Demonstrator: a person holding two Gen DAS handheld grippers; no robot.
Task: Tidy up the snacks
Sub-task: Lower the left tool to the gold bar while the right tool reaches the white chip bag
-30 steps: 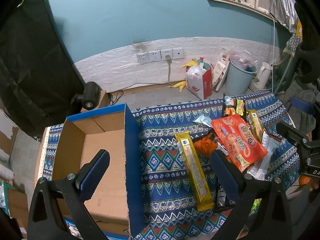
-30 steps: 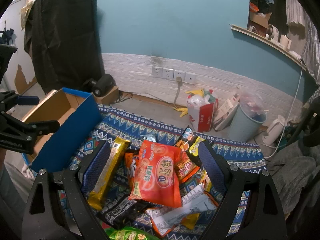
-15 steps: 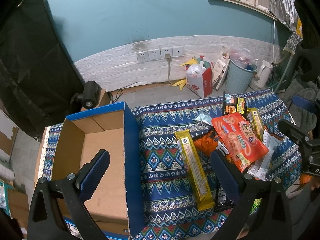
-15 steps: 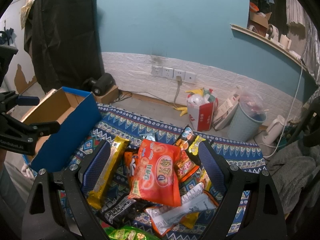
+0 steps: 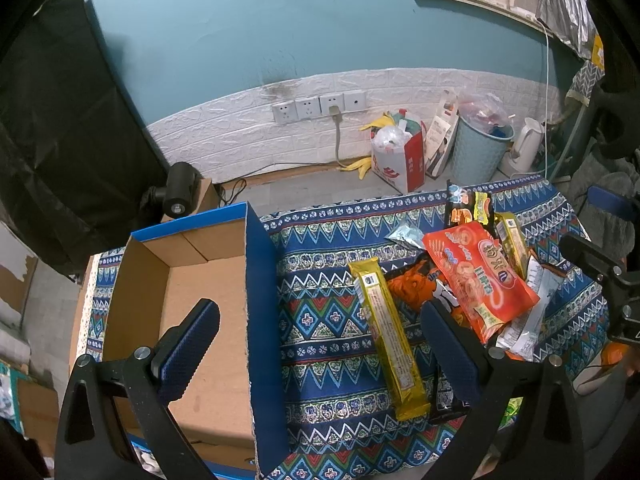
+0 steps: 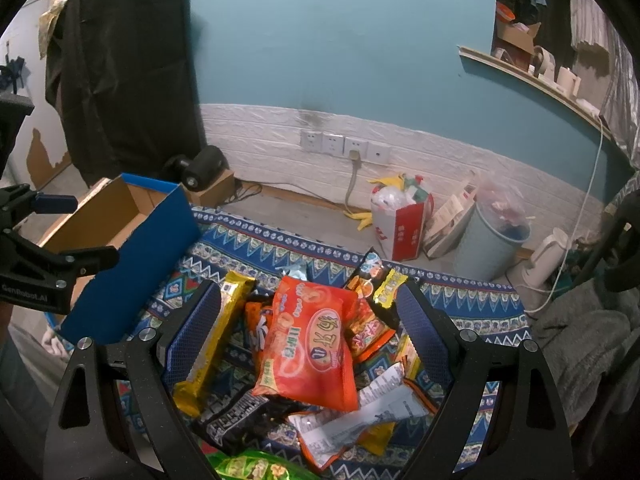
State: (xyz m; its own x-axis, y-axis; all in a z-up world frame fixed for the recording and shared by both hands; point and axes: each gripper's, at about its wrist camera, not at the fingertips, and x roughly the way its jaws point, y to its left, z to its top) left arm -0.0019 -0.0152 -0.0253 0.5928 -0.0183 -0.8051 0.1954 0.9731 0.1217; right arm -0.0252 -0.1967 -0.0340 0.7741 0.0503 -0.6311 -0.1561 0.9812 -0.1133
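Observation:
A pile of snack packets lies on a patterned blue cloth [image 5: 328,320]. On top is a large orange-red bag [image 6: 308,340], also in the left wrist view [image 5: 476,276]. A long gold bar packet [image 5: 386,332] lies left of it, also in the right wrist view [image 6: 214,336]. An open cardboard box with blue outer walls [image 5: 256,312] stands at the left, seemingly empty inside. My left gripper [image 5: 320,352] is open, straddling the box's right wall. My right gripper [image 6: 308,336] is open above the pile, fingers either side of the orange-red bag, holding nothing.
A black packet [image 6: 236,416], a white-and-orange packet [image 6: 360,416] and a green one [image 6: 248,468] lie at the pile's near side. Beyond the cloth are a red-and-white bag [image 5: 400,156], a pale blue bin [image 5: 480,152], a white kettle [image 5: 528,148] and wall sockets [image 5: 320,106].
Both grippers stay open. The right gripper has eased slightly lower toward the snack pile; the left view has shifted only slightly.

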